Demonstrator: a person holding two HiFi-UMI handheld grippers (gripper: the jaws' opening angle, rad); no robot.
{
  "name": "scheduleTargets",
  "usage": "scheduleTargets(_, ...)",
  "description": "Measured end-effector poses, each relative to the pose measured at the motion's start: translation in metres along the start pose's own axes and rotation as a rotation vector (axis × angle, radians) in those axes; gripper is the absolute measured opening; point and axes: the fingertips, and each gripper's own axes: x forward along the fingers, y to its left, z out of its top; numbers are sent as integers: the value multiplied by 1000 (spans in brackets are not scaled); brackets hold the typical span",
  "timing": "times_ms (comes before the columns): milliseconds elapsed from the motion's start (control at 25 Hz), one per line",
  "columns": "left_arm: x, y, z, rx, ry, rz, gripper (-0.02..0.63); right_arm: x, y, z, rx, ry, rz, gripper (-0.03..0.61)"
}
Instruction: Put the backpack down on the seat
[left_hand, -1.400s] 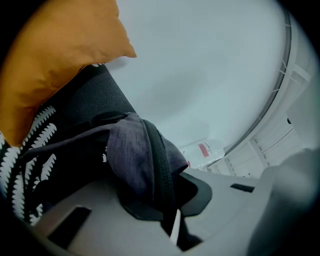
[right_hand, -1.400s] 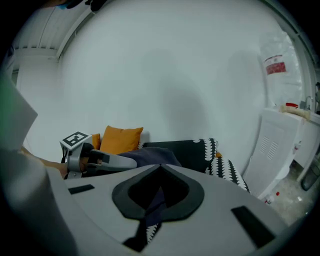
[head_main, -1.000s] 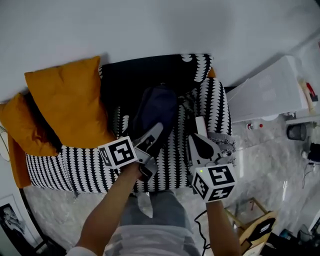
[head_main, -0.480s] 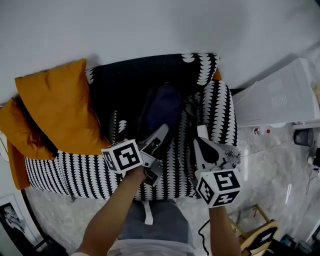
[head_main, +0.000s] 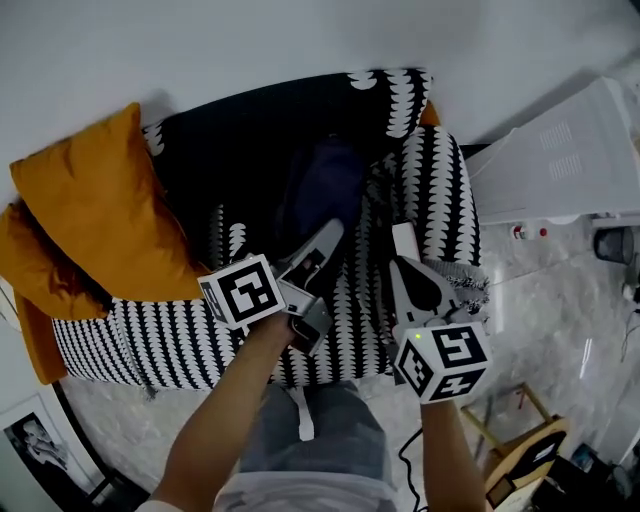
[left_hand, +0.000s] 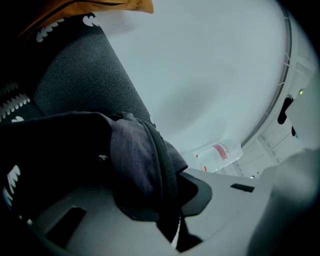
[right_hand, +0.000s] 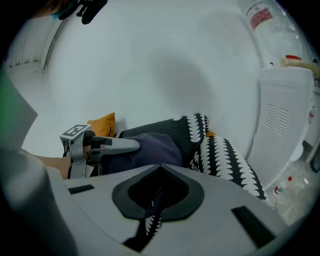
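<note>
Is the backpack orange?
No, the backpack is dark blue; the orange thing is the big cushion.

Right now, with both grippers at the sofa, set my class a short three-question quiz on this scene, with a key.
1. True or false: the left gripper is shut on the backpack.
2. In the head view, what colour is the cushion left of the backpack? A green, B orange, C white.
3. Fill in: the sofa cover is patterned black and ____.
Key: 1 true; 2 B; 3 white.
</note>
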Motion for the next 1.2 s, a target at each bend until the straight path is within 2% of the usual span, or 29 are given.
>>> scheduleTargets(440, 31, -10, -31, 21, 102, -1, 58, -9, -15, 7, 27, -25, -32, 2)
scheduleTargets(720, 49, -17, -56, 50, 184, -6, 102, -21, -26, 5, 50, -40, -66, 2)
scheduleTargets(1000, 62, -23, -83, 61, 259, -19, 179, -36, -41, 0, 76, -49, -103, 2)
scheduleTargets(1200, 60, -23, -97, 134, 303, 21, 256, -42, -38, -2, 87, -60, -109, 2)
